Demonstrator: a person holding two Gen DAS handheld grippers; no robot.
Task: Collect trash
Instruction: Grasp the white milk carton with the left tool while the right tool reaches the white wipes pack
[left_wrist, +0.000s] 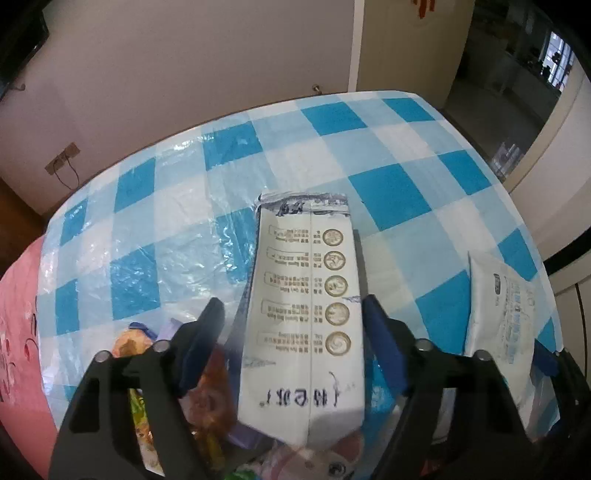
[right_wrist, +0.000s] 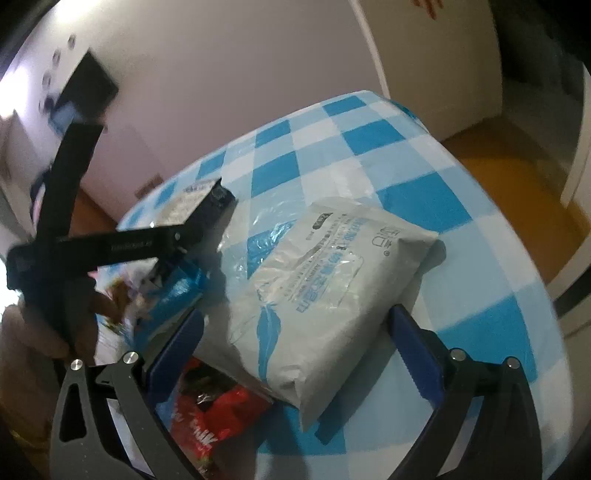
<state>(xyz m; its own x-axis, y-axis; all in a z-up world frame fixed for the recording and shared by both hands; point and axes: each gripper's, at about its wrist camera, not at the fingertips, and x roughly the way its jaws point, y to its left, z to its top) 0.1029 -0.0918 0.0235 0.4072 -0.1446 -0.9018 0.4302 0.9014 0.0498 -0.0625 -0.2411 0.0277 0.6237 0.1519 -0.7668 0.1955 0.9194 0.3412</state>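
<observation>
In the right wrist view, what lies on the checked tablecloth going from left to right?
Snack wrappers beside the left gripper → red packet → white tissue pack, lying between the right gripper's open jaws → bare checked tablecloth.

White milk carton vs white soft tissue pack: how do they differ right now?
The white milk carton is a rigid box with gold medal prints; the white soft tissue pack is pillowy with blue print. The carton sits between the left gripper fingers; the pack between the right gripper fingers. Both are white.
</observation>
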